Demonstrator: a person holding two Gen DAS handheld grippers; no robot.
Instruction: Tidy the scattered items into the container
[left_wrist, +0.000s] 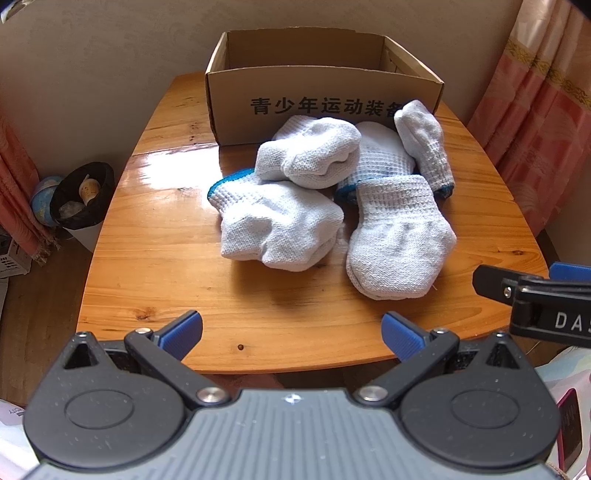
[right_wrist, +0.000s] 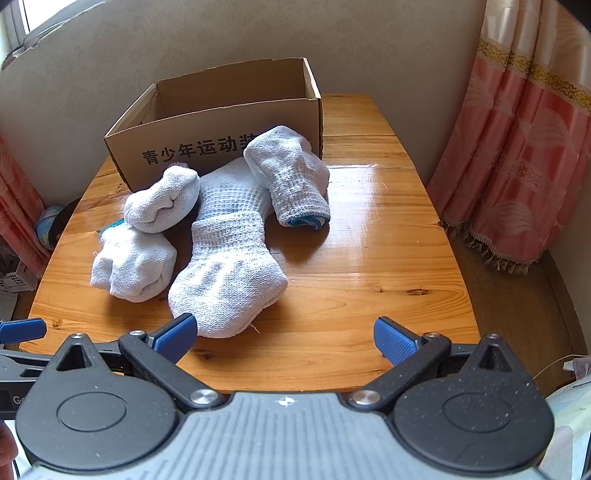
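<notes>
Glossy wooden table (left_wrist: 155, 236), pink curtains (right_wrist: 517, 158)

cardboard box (left_wrist: 236, 110) front: "青少年运动装备", black print | right tool (left_wrist: 546, 310) side: white "DA", cut off

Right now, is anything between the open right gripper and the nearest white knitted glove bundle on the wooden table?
Nothing visible. The right gripper hangs open with its left blue pad beside the nearest white knitted glove bundle; only bare wooden table lies between. The open cardboard box stands behind the pile.
</notes>
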